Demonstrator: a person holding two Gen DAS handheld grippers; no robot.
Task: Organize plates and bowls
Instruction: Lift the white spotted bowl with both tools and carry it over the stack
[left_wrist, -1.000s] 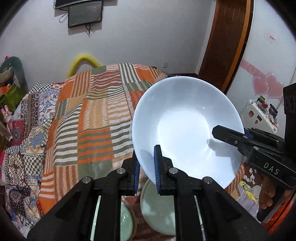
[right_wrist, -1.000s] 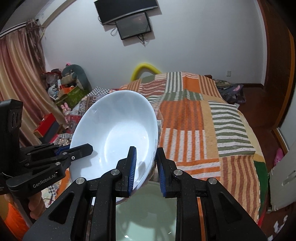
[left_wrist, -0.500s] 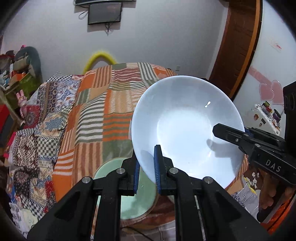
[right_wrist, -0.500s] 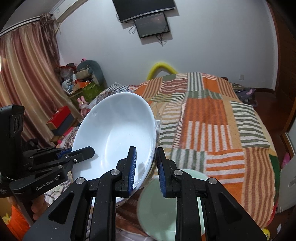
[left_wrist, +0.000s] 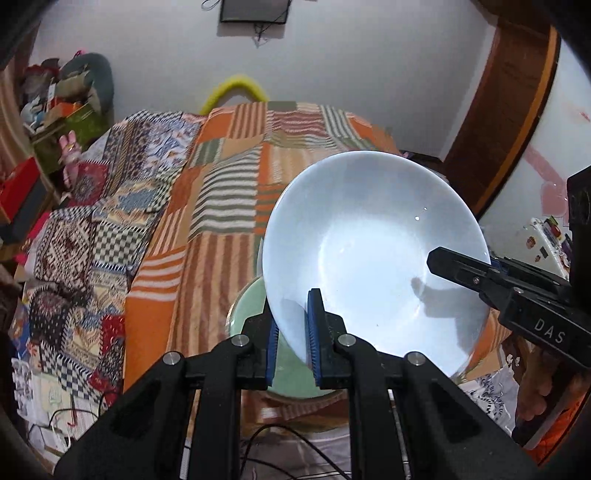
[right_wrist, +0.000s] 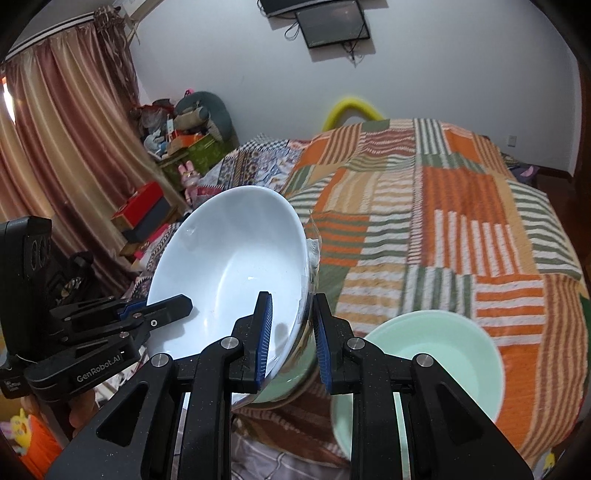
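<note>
A large white bowl (left_wrist: 373, 258) hangs tilted above the near end of the bed, held by its rim from two sides. My left gripper (left_wrist: 291, 343) is shut on the bowl's near rim, blue pads on either side of the wall. My right gripper (right_wrist: 291, 332) is shut on the opposite rim of the white bowl (right_wrist: 229, 280). Each gripper shows in the other's view: the right gripper (left_wrist: 480, 273) and the left gripper (right_wrist: 159, 314). A pale green bowl (right_wrist: 436, 354) sits on the bedspread to the right. Another green dish (left_wrist: 247, 314) lies partly hidden under the white bowl.
The bed carries an orange, green and white striped patchwork spread (right_wrist: 424, 229). Boxes and soft toys (right_wrist: 177, 140) are piled by the curtain at the left. A wooden door frame (left_wrist: 498, 110) stands at the right. Cables (left_wrist: 288, 443) lie on the floor below.
Both grippers have carried the white bowl back and a little down, still holding it. The green dishes, earlier right under the fingers, now lie further ahead on the bed.
</note>
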